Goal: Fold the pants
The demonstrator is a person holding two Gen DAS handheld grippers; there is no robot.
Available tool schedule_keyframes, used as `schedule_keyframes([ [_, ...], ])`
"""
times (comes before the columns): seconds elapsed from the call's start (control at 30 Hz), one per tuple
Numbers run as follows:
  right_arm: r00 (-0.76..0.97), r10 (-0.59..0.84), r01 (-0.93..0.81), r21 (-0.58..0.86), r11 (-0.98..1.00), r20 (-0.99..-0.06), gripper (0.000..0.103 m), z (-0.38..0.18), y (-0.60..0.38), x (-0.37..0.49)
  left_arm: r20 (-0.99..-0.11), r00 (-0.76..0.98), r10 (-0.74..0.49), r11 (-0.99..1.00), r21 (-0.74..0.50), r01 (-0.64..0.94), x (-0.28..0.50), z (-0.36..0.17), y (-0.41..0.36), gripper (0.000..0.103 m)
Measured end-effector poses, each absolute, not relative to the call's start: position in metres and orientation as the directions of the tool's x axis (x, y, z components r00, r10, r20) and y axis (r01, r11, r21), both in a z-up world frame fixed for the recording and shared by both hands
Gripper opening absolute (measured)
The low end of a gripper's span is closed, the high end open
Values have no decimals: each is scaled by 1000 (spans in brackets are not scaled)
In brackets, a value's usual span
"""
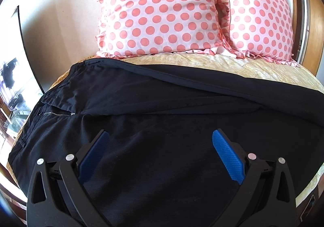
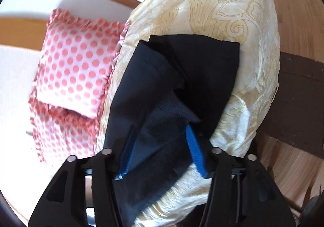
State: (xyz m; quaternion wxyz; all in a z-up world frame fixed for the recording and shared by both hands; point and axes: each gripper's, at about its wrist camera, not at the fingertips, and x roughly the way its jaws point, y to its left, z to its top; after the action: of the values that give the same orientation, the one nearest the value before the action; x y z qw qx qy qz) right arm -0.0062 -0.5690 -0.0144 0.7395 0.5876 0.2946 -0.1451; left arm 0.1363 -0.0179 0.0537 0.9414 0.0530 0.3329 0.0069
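Presently: black pants (image 1: 162,105) on bed (image 1: 253,65); left tongs (image 1: 160,142) apart, empty. Right tongs (image 2: 160,136) apart astride loose cuff; risk: fold slumps undone.

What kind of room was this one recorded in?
Most likely a bedroom: black pants lie spread on a bed with a cream patterned bedspread, two pink polka-dot pillows stand against the wall, and a wooden floor shows beside it.
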Motion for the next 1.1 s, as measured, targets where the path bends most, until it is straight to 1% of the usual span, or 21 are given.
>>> schedule_keyframes([
  [0.07, 762, 87, 594, 747, 300, -641, 61, -10, -566, 1, -622, 781, 49, 994, 107, 22, 135, 54, -16, 101],
  [0.1, 743, 54, 615, 712, 338, -667, 56, -7, -563, 7, -620, 783, 52, 994, 108, 20, 135, 54, -15, 101],
  [0.13, 722, 27, 637, 679, 365, -692, 43, -6, -561, 10, -618, 784, 55, 994, 108, 16, 135, 55, -14, 101],
  [0.17, 701, -3, 659, 646, 385, -713, 36, -6, -560, 13, -616, 785, 57, 994, 107, 12, 134, 55, -11, 101],
  [0.2, 698, -9, 659, 637, 399, -716, 21, -6, -560, 15, -615, 786, 60, 994, 106, 8, 134, 56, -9, 101],
  [0.23, 703, -9, 649, 637, 415, -711, 11, -7, -562, 14, -612, 788, 65, 994, 107, 1, 134, 57, -6, 101],
  [0.33, 770, -66, 572, 640, 513, -635, 3, 10, -563, 11, -607, 790, 91, 993, 114, -27, 135, 58, 2, 101],
  [0.37, 802, -114, 540, 630, 558, -587, 3, 22, -561, 4, -606, 789, 100, 992, 117, -36, 135, 59, 5, 101],
  [0.43, 819, -178, 527, 591, 611, -546, 3, 34, -555, -8, -603, 789, 116, 992, 117, -56, 135, 61, 13, 101],
  [0.47, 814, -191, 534, 578, 617, -548, 3, 33, -553, -10, -602, 790, 120, 992, 112, -65, 135, 62, 17, 101],
  [0.57, 766, -181, 584, 549, 598, -617, 3, 7, -549, -13, -612, 780, 132, 991, 104, -86, 140, 65, 31, 101],
  [0.63, 745, -169, 605, 547, 579, -645, 3, -9, -547, -16, -614, 775, 151, 988, 114, -102, 146, 69, 41, 101],
  [0.73, 747, -185, 604, 535, 591, -638, 3, -12, -544, -17, -604, 773, 195, 981, 131, -145, 164, 82, 62, 101],
  [0.83, 739, -196, 603, 503, 619, -644, 3, -11, -542, -14, -618, 759, 204, 979, 117, -168, 191, 92, 84, 101],
  [0.93, 732, -208, 599, 467, 651, -649, 3, -11, -540, -12, -650, 738, 182, 979, 54, -194, 232, 100, 110, 101],
  [1.07, 723, -223, 593, 422, 686, -654, 3, -9, -535, -11, -732, 669, 126, 968, -55, -243, 296, 101, 142, 101],
  [1.1, 721, -224, 593, 417, 689, -655, 3, -9, -535, -11, -749, 652, 119, 963, -74, -260, 310, 99, 147, 98],
])
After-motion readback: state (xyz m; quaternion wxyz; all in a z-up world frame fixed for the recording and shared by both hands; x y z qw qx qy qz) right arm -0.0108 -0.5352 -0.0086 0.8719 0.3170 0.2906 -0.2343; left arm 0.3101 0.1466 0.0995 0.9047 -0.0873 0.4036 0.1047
